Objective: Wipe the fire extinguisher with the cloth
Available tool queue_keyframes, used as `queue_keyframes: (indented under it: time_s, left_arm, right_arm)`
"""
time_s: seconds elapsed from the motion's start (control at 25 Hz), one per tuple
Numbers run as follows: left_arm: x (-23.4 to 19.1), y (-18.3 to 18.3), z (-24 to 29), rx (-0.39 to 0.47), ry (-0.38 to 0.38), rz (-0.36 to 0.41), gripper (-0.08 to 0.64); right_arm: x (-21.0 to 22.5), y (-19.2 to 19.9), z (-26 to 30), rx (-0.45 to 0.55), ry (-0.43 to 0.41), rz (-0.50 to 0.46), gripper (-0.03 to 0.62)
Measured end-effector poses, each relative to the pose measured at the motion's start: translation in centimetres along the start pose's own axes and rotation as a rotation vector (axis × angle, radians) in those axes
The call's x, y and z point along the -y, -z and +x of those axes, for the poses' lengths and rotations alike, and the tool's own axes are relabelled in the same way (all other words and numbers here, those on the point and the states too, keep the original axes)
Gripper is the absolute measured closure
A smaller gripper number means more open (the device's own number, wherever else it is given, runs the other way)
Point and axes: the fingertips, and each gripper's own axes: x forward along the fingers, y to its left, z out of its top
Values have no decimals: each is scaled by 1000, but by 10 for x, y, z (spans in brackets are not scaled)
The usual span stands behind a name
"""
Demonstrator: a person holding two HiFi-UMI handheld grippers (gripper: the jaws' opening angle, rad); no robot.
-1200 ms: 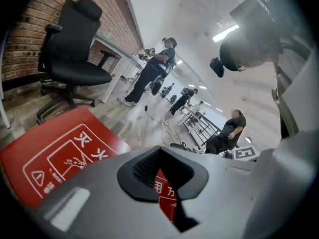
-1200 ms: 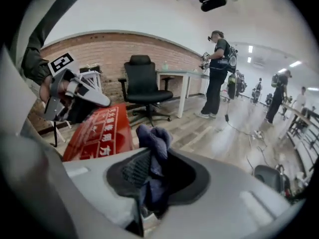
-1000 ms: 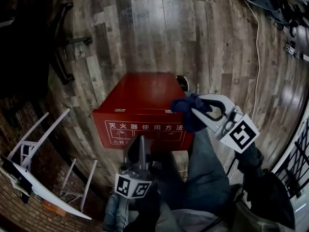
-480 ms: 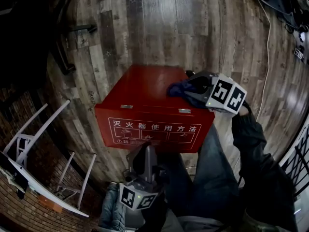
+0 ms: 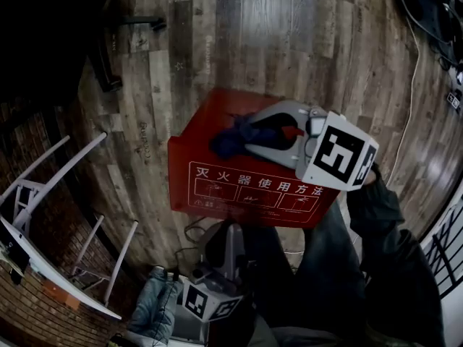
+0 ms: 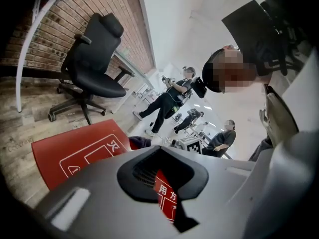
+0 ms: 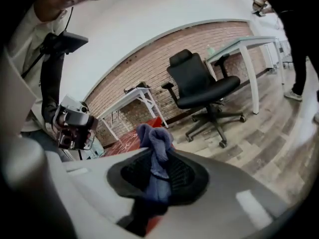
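1 cloth (image 5: 230,140) sits clamped in right tool (image 5: 248,142).

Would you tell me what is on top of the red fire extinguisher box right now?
A blue cloth, clamped in the right hand-held gripper, lies over its lid. The lid beneath them is hidden.

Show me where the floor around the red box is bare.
Bare wood floor lies beyond the red box's far side and left of it, up to the white frame. The near side is crowded by the person's legs and left gripper; the right gripper and cloth take the top.
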Motion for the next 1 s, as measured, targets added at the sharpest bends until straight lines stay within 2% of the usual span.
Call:
queue_keyframes:
  time_s: [0.12, 0.24, 0.32, 0.4, 0.48, 0.52, 0.56, 0.64, 0.72, 0.8, 0.88, 1.0]
  left_arm:
    - [-6, -5, -7, 15, 3, -11, 557]
    - [-12, -12, -18, 39, -7, -31, 557]
    - [-16, -17, -25, 56, -7, -40, 557]
    - [-24, -20, -33, 68, -10, -49, 557]
    - [-35, -20, -41, 75, -17, -62, 557]
    - [-40, -19, -45, 76, -18, -68, 557]
    - [-45, -20, -48, 76, -14, -72, 557]
    - [-53, -22, -55, 69, 6, -69, 557]
    - [-59, -26, -61, 55, 36, -64, 557]
    - [-64, -29, -66, 34, 74, -64, 557]
    - [-66, -33, -72, 8, 117, -55, 557]
    - [-72, -38, -83, -25, 160, -33, 557]
  right_arm:
    - [16, 11, 22, -12, 4, 84, 505]
    - [37, 56, 37, -137, 27, 129, 506]
    - [39, 60, 38, -172, 38, 124, 506]
    - [29, 35, 34, -153, 34, 44, 506]
    - [12, 1, 21, -141, 36, -94, 506]
    - [1, -12, 9, -170, 59, -157, 506]
    - [-10, -19, -4, -214, 106, -201, 506]
    - [-39, -23, -26, -263, 255, -244, 506]
    - [-73, -13, -32, -264, 400, -262, 506]
    - [-109, 16, -23, -298, 476, -244, 506]
    - [-139, 36, 3, -295, 476, -197, 506]
    - [-156, 23, 56, -209, 437, -182, 506]
